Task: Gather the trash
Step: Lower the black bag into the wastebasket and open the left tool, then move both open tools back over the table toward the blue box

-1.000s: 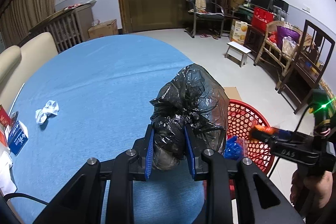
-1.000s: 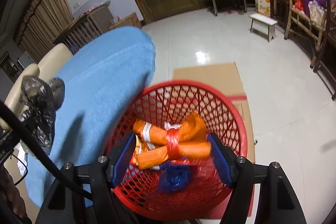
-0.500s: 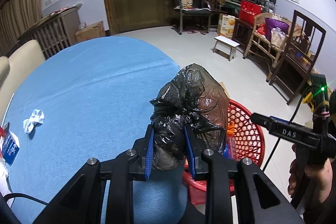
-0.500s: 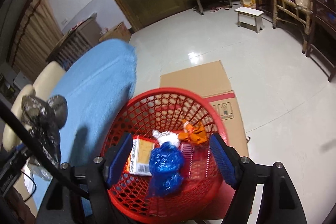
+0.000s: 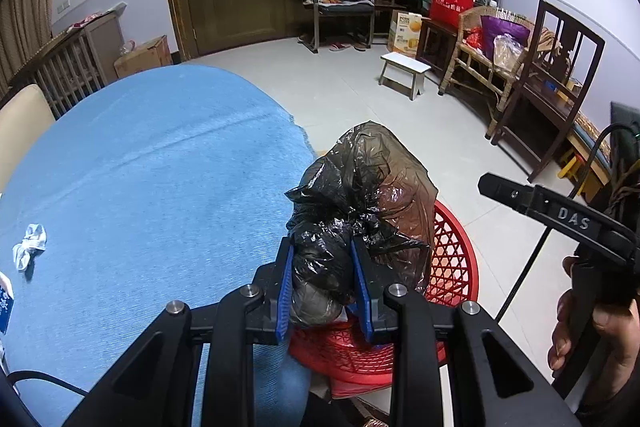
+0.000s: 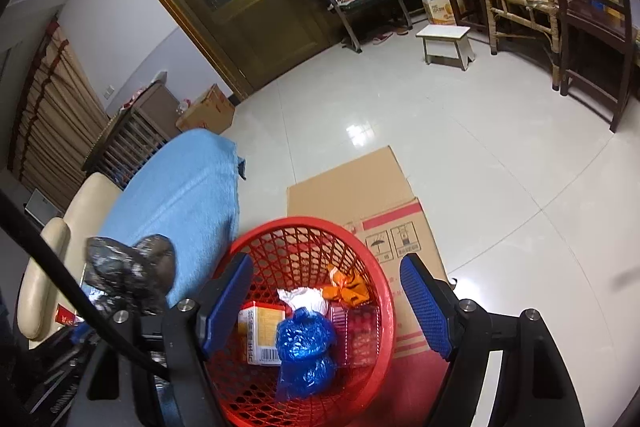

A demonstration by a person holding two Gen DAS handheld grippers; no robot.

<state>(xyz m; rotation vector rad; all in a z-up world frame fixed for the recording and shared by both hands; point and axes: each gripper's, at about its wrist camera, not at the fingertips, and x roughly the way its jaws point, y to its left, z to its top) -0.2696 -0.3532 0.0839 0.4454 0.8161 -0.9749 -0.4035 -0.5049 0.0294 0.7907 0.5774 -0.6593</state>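
- Jaws of the left gripper (image 5: pixel 323 283) are pinched onto the knotted lower part of a black plastic bag (image 5: pixel 360 203), its blue pads (image 5: pixel 285 291) pressing the crumpled film from both sides.
- Right gripper (image 6: pixel 326 301) has its jaws spread wide with nothing between them; they have just been opening a little further, and they hang above the red basket (image 6: pixel 376 267).
- That bag sits just past the near edge of the blue-covered table (image 5: pixel 140 187), over the basket's rim as the left wrist view shows it. From the right wrist view it appears at the left, beside the table's edge.
- Handling, as a judgement: thin film, soft and crushable, likely light, with some bulk inside that I cannot identify. It holds no shape, so a grip on loose film could slide or tear; the gathered, bunched part where the pads now sit looks like the safest hold.
- Film of this kind is slick, and the upper part balloons freely, so it may catch on the mesh rim when let go.
- Already lying in the basket: a blue plastic wad (image 6: pixel 304 339), a small carton (image 6: pixel 258 331), an orange wrapper (image 6: pixel 348 289) and something white.
- A crumpled white scrap (image 5: pixel 30 251) lies near the table's left edge, well apart from the bag; it looks soft and very light, easy to pinch across its middle.
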